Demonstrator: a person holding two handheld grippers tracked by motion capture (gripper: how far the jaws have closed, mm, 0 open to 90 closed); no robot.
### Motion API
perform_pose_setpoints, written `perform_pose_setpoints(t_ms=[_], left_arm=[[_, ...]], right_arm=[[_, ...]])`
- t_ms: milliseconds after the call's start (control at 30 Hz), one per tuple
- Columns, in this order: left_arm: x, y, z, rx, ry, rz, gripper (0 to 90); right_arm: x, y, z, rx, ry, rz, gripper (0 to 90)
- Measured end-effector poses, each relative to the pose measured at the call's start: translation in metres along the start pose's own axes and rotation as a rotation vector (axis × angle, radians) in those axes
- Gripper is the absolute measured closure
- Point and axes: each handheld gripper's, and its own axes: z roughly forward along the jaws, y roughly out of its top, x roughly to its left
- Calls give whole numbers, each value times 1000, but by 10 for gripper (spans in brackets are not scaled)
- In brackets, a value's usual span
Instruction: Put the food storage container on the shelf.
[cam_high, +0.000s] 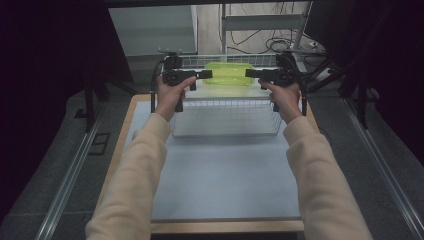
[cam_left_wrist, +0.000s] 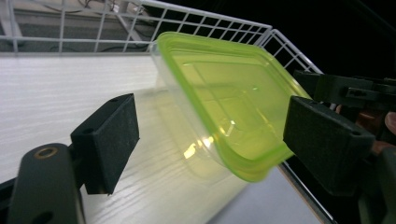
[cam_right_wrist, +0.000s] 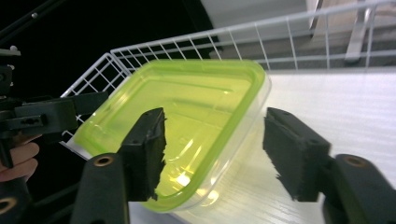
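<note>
A clear plastic container with a yellow-green lid (cam_high: 227, 72) rests on the white floor of a wire basket (cam_high: 225, 107) at the far side of the table. My left gripper (cam_high: 207, 74) reaches in from the left and my right gripper (cam_high: 248, 73) from the right, one at each end of the container. In the left gripper view the container (cam_left_wrist: 224, 107) lies between the open jaws of the left gripper (cam_left_wrist: 217, 140), and the left pad stands clear of it. In the right gripper view the right gripper (cam_right_wrist: 217, 149) is open around the container's corner (cam_right_wrist: 187, 107), with the right pad off it.
The basket's white wire walls (cam_left_wrist: 205, 21) rise close behind the container. A pale blue mat (cam_high: 225, 175) covers the table in front of the basket. Dark floor, metal rails and cables surround the table. The person's cream sleeves (cam_high: 135, 170) reach in from the bottom.
</note>
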Motion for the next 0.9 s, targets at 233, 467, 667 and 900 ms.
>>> perform_pose_setpoints(t_ms=[233,467,667,900], left_arm=[[-15,-7,-23,-1,1,90,178],[-22,-21,-44,-3,-11,103,189],[-30,-44,-59,-9,-13,141,201],[-43,-91,-75,-11,-18,206,213]], right_arm=[[11,-5,-23,-25,36,-53,329],[13,-15,-41,-45,94,-66,329],[14,-37,-54,-39,142,-101,329],[11,-77,-68,-17,176,-173,328]])
